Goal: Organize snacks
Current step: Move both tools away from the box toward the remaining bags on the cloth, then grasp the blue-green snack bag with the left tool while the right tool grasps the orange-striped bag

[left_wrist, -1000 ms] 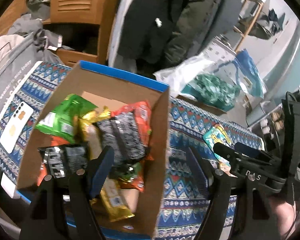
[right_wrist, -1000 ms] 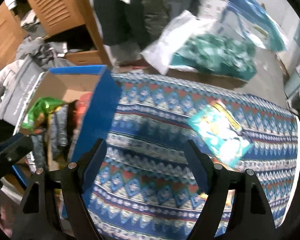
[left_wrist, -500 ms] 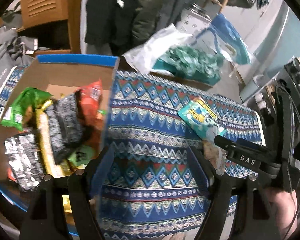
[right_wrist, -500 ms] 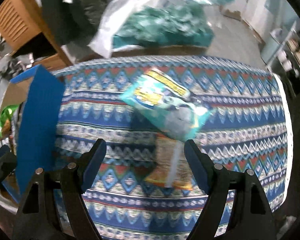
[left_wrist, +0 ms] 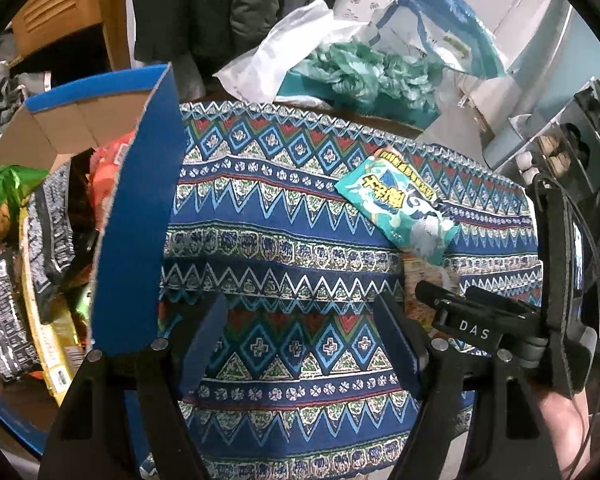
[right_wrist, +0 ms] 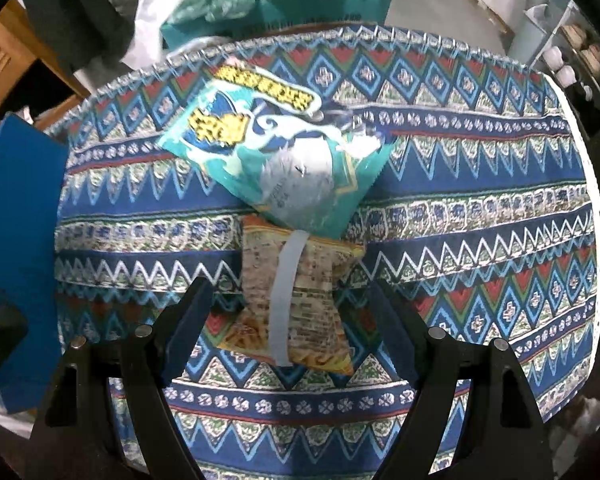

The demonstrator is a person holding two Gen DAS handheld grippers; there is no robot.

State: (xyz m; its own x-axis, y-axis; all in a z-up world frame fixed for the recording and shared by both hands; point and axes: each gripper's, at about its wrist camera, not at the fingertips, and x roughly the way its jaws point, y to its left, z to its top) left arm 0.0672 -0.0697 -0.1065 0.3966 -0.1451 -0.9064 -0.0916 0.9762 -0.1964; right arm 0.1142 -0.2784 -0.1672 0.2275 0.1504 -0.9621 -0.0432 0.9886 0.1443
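The left tongs [left_wrist: 300, 340] stand open with nothing between them, over the patterned cloth [left_wrist: 284, 208] that covers the worktop. At nine o'clock in the left view sits an open cardboard box [left_wrist: 136, 216] with blue outer walls, holding a heap of snack packets: a green bag [left_wrist: 0, 192] at its far left, a black-and-white packet [left_wrist: 48, 232] in the middle, an orange one [left_wrist: 108, 164] behind. At two o'clock lies a teal packet [left_wrist: 396, 208] flat on the cloth, well apart from the box. At four o'clock the right tool's black body shows, marked DAS, with a hand [left_wrist: 564, 420] below it.

The right tongs [right_wrist: 292, 328] are also open, pointing down steeply. Between their fingers, not pressed by either, lies an orange packet [right_wrist: 300, 300] with a pale strip down its back. In the right view the teal packet [right_wrist: 276, 148] sits at twelve o'clock, its near corner overlapping the orange packet's far end. The box wall [right_wrist: 20, 248] fills nine o'clock. Beyond the worktop's far edge, at twelve o'clock, lie a white plastic bag [left_wrist: 284, 52] and crumpled green material [left_wrist: 364, 72].
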